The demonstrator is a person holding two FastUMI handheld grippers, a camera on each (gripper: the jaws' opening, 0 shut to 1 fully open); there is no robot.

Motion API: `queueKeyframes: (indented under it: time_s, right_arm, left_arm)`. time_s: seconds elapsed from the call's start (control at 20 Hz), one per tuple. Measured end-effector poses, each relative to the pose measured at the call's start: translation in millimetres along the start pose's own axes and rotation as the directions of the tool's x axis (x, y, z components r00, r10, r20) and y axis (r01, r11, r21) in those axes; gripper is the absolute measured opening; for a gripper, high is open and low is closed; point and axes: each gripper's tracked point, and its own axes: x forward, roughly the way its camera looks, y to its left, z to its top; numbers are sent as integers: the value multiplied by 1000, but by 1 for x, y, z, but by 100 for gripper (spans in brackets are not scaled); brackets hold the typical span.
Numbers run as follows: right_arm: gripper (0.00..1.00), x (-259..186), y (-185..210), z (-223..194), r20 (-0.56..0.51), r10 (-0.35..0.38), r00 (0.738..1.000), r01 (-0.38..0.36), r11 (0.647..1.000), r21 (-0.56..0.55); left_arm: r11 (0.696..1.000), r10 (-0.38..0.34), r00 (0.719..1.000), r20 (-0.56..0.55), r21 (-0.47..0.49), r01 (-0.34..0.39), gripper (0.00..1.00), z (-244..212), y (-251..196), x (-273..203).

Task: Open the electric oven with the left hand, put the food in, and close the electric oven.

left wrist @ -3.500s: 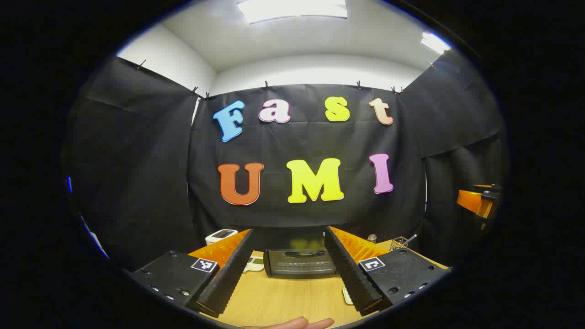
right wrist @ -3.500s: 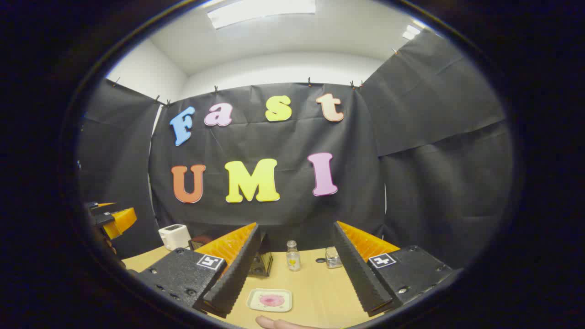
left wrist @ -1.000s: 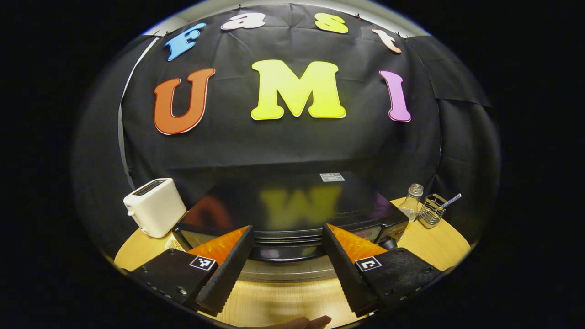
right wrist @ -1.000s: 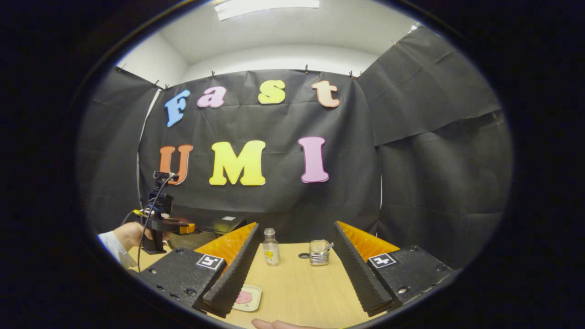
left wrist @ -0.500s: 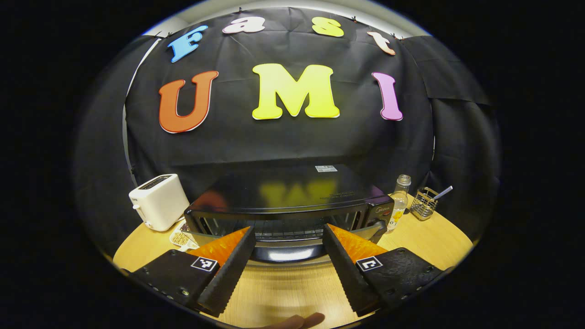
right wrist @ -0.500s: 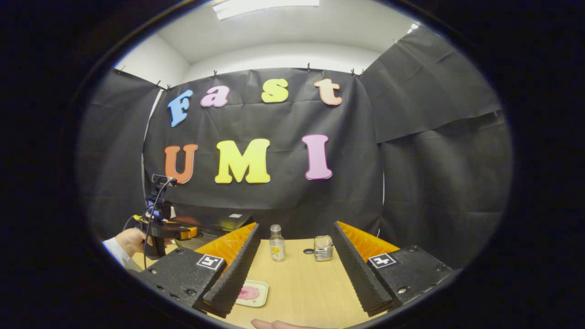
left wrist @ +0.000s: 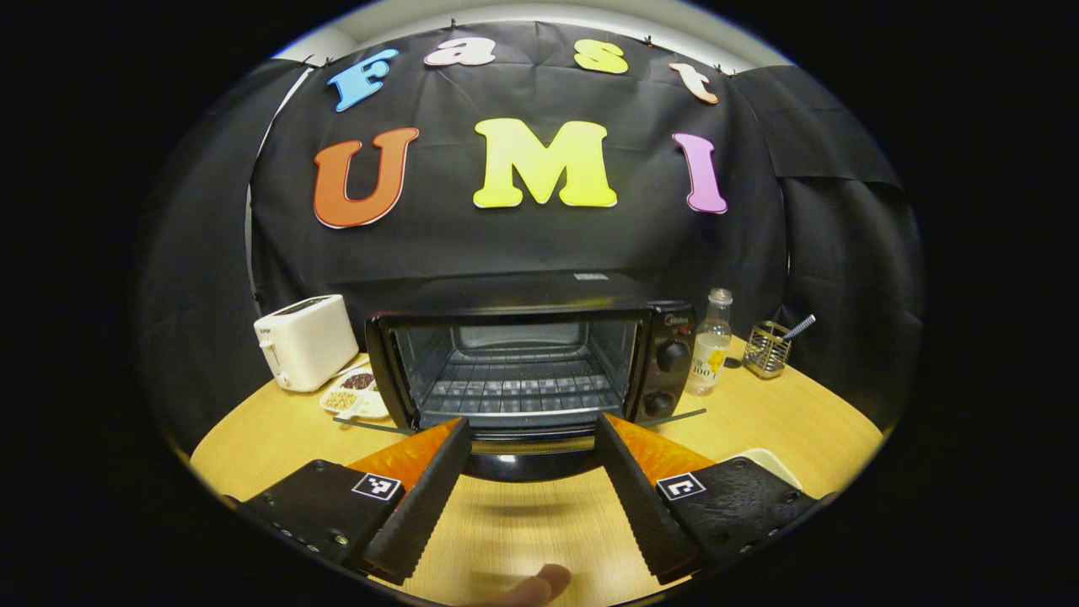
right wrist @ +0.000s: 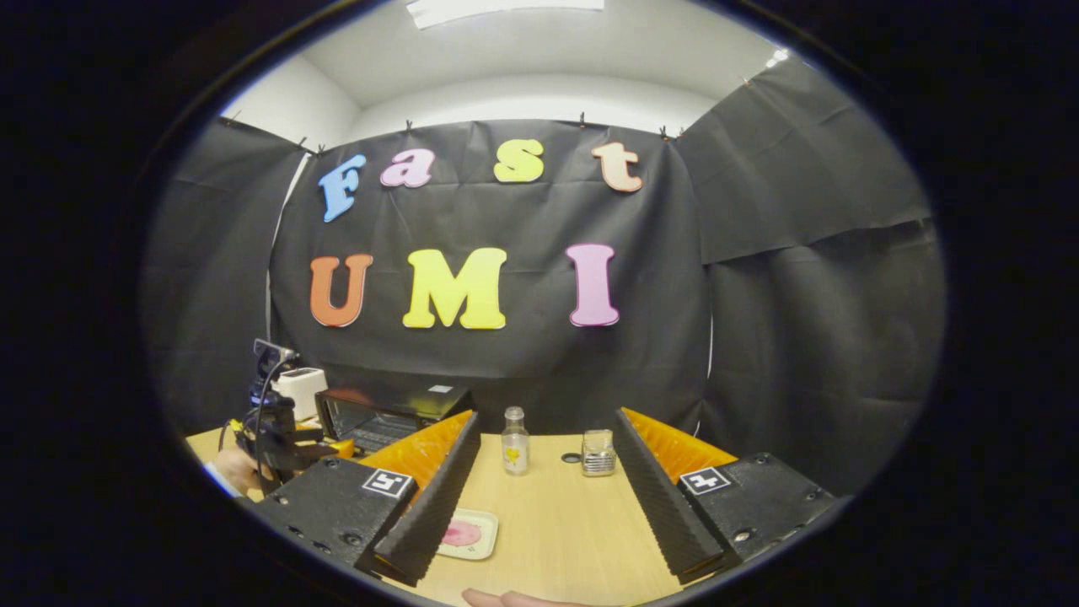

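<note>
On the table, from left to right in the left gripper view: a toaster, a small dish of grains, the oven with its door dropped fully open and the wire rack exposed, a bottle, a wire holder. The left claw is spread apart, gripping nothing; the door handle sits between its fingers, apparently untouched. The opening step is judged done. The door should be left flat and the left claw drawn clear so the mouth is unblocked.

In the right gripper view the food lies on a small plate at the left finger of the right claw, which is also spread, empty. The plate is best gripped by its rim, kept level, and slid onto the rack without knocking the door.
</note>
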Motion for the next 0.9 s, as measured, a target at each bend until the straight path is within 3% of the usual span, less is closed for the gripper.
queueKeyframes:
  time_s: [0.05, 0.1, 0.4, 0.45, 0.55, 0.65, 0.7, 0.8, 0.9]
  right_arm:
    - [95, 0, 1, -2, -1, 1, 1000, -1, 1000, -1]
    - [100, 1, 2, -4, -4, -3, 1000, 3, 1000, -3]
    - [100, 8, 7, -23, -40, -6, 999, 6, 1000, 0]
    - [95, 10, 7, -26, -46, -7, 999, 7, 1000, -2]
    - [100, 13, 8, -34, -66, -11, 998, 10, 1000, -10]
    - [95, 15, 7, -44, -93, -14, 996, 12, 1000, -21]
    - [100, 16, 7, -48, -108, -17, 994, 15, 1000, -23]
    - [96, 16, 10, -53, -124, -9, 992, 7, 1000, -20]
    - [96, 18, 10, -61, -140, -12, 990, 8, 1000, -30]
  left_arm:
    - [1000, -1, 1000, -7, 1, 1, 94, -9, -1, -4]
    - [1000, -4, 1000, -12, 3, 4, 94, -17, -1, -7]
    - [1000, 2, 998, -67, -5, -3, 94, -57, 0, -16]
    - [1000, 2, 997, -80, -1, -3, 94, -63, -1, -16]
    - [1000, -1, 995, -104, 7, 2, 94, -73, -1, -17]
    - [1000, -1, 992, -129, 12, 2, 94, -84, -1, -17]
    - [1000, 8, 987, -161, 10, -7, 95, -94, 1, -16]
    - [1000, 12, 969, -247, -23, -18, 94, -120, 5, -12]
    - [999, 11, 977, -214, -30, -18, 95, -109, 1, -14]
